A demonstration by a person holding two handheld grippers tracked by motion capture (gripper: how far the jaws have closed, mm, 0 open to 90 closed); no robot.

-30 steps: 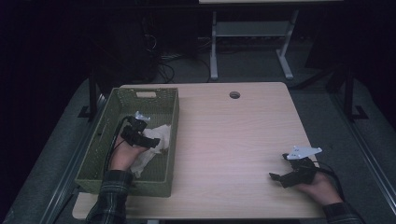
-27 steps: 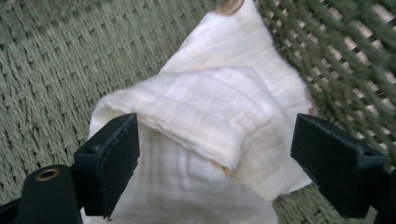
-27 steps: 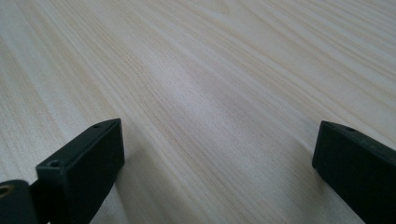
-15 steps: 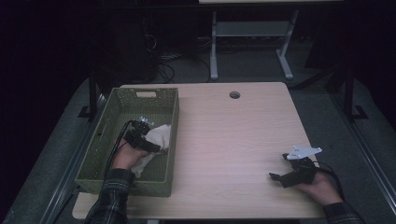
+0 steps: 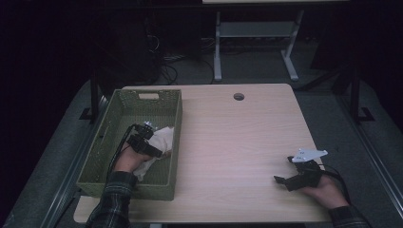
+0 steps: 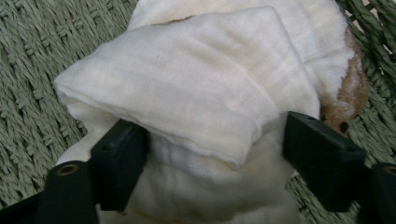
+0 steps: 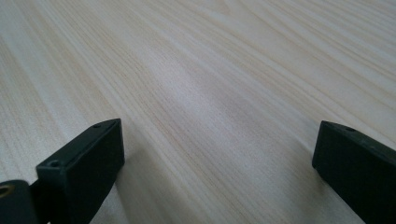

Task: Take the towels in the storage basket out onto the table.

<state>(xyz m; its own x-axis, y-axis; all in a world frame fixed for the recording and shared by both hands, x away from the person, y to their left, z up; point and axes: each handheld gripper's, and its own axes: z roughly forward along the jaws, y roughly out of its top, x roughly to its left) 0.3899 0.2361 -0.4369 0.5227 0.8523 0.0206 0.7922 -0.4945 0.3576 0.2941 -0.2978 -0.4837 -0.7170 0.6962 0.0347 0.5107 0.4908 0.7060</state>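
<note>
A crumpled white cloth (image 5: 166, 135) with a brown patch lies in the green woven basket (image 5: 102, 142) at the table's left. My left gripper (image 5: 159, 151) reaches into the basket and rests on the cloth. In the left gripper view a folded bunch of cloth (image 6: 187, 88) sits between the jaws of the left gripper (image 6: 215, 154). The jaws have just been closing around it and still stand wide, so it is not pinched. My right gripper (image 5: 283, 169) lies low on the bare table at the front right, open, with only wood between its jaws (image 7: 217, 154).
The light wooden table (image 5: 237, 137) has a round cable hole (image 5: 238, 96) near its far edge. Beyond the table stand a white metal frame (image 5: 254, 35) and cables on a dark floor. The basket's right wall (image 5: 178, 128) runs beside the cloth.
The left hand has shifted only slightly over the cloth in the basket. The right hand has stayed where it was.
</note>
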